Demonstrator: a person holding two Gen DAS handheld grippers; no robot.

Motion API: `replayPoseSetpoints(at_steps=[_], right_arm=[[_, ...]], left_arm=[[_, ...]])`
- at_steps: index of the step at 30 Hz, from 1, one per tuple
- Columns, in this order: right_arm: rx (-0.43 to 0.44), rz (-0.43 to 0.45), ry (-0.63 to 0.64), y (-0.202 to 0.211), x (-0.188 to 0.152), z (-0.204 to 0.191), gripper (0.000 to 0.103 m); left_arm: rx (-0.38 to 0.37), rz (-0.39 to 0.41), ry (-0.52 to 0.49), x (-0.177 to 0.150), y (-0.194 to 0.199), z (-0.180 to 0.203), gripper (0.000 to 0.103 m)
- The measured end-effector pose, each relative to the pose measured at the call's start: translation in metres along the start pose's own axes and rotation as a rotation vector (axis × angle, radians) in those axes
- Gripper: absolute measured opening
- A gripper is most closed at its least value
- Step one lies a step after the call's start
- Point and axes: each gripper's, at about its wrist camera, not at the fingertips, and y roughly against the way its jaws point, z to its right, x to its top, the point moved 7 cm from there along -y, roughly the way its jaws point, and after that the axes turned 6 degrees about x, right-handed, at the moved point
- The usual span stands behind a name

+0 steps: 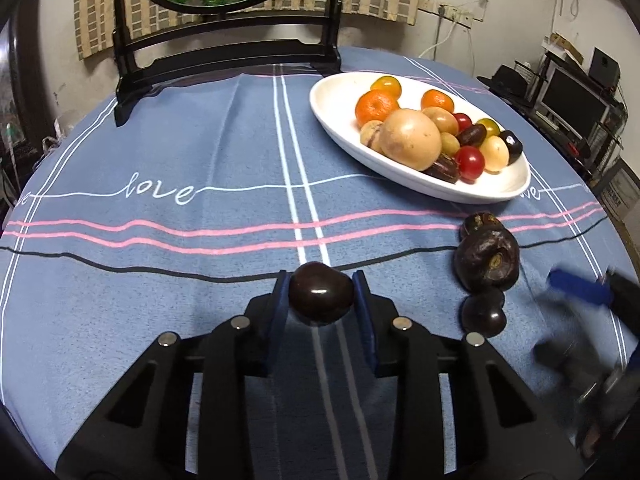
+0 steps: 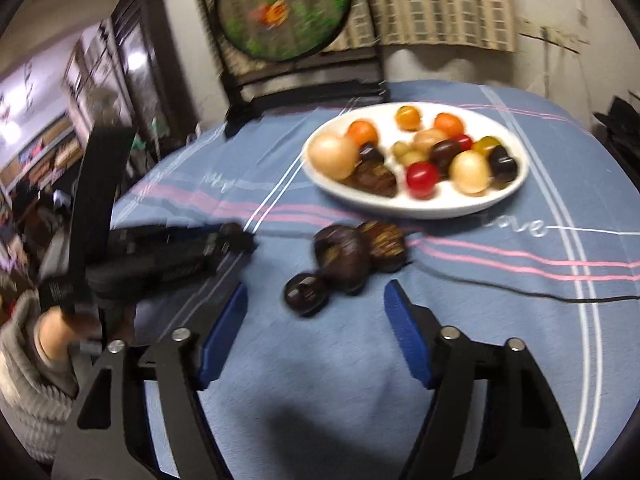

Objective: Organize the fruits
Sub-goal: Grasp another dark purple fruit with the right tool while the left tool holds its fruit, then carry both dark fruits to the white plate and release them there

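My left gripper (image 1: 321, 280) is shut on a small dark glossy fruit (image 1: 321, 298), held just above the blue tablecloth. A white oval plate (image 1: 332, 120) at the back right holds oranges, tomatoes, pale round fruits and dark ones. Three dark fruits lie on the cloth in front of the plate: a large one (image 1: 486, 260), one behind it (image 1: 480, 222) and a small one (image 1: 483, 314). In the right wrist view my right gripper (image 2: 316, 292) is open, with the small dark fruit (image 2: 306, 294) between its fingertips, the other two (image 2: 342, 258) just beyond. The plate (image 2: 460, 206) lies further back.
A black wooden stand with a round painted screen (image 1: 228, 48) stands at the table's far edge. The left gripper and the hand holding it (image 2: 160, 256) reach in at the left of the right wrist view. Shelves and a monitor (image 1: 572, 104) lie beyond the table.
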Motion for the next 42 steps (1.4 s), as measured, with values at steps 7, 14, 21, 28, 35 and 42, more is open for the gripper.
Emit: replayPoseSetpoints(at_steps=[7, 14, 21, 28, 35, 42], right_arm=[[0.003, -0.074, 0.011, -0.019, -0.007, -0.008, 0.049], [0.028, -0.109, -0.097, -0.034, -0.002, 0.004, 0.045], [0.013, -0.103, -0.123, -0.041, 0.003, 0.009, 0.029], [0.039, -0.109, -0.102, -0.034, -0.003, 0.003, 0.028], [0.059, -0.031, -0.098, -0.007, 0.006, 0.006, 0.028], [0.051, 0.129, -0.191, 0.05, 0.024, 0.044, 0.028]], left_arm=[[0.01, -0.01, 0.004, -0.001, -0.003, -0.001, 0.032], [0.014, -0.009, 0.001, -0.002, -0.003, -0.002, 0.032], [0.009, -0.011, 0.005, -0.003, -0.003, -0.002, 0.032], [-0.024, -0.005, 0.034, -0.004, -0.001, -0.005, 0.032], [-0.03, 0.07, 0.009, -0.001, 0.019, 0.003, 0.032], [-0.038, 0.137, -0.005, 0.013, 0.048, 0.015, 0.032]])
